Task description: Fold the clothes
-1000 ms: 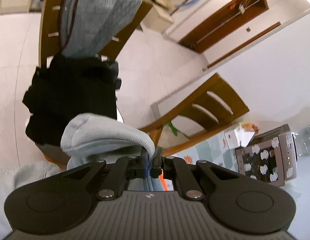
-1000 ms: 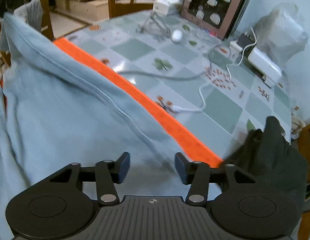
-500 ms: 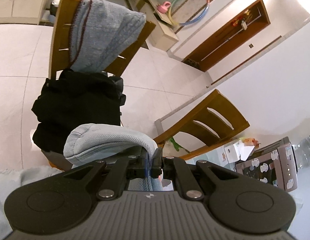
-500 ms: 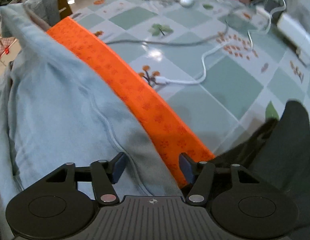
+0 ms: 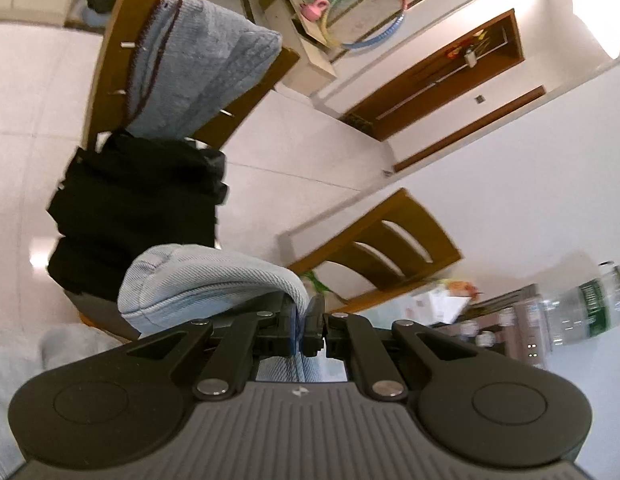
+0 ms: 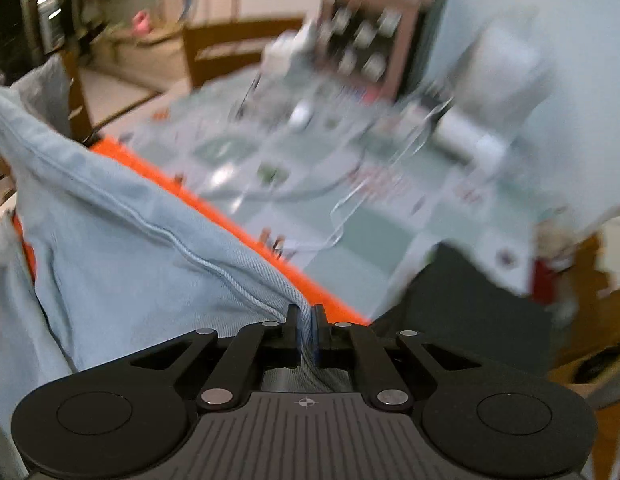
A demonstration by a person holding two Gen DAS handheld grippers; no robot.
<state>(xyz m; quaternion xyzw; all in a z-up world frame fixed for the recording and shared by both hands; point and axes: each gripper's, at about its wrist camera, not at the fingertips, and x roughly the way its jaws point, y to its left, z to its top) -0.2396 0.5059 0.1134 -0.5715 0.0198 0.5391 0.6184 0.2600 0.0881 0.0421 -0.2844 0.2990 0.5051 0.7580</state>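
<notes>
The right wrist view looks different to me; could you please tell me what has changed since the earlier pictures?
The right hand-held gripper, open over the light blue garment a second ago, has just closed on its seam and lifted; the view is blurred. The left hand-held gripper stays clamped on blue fabric. The orange cloth remains on the table.

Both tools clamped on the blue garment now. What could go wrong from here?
1. The right tool pinches only a thin seam edge of the light blue garment; a tug might pull it free.
2. The white cable lies just beyond the orange cloth; swinging fabric may snag it.
3. The left tool holds a bunched fold, so the fold line may come out uneven.
</notes>
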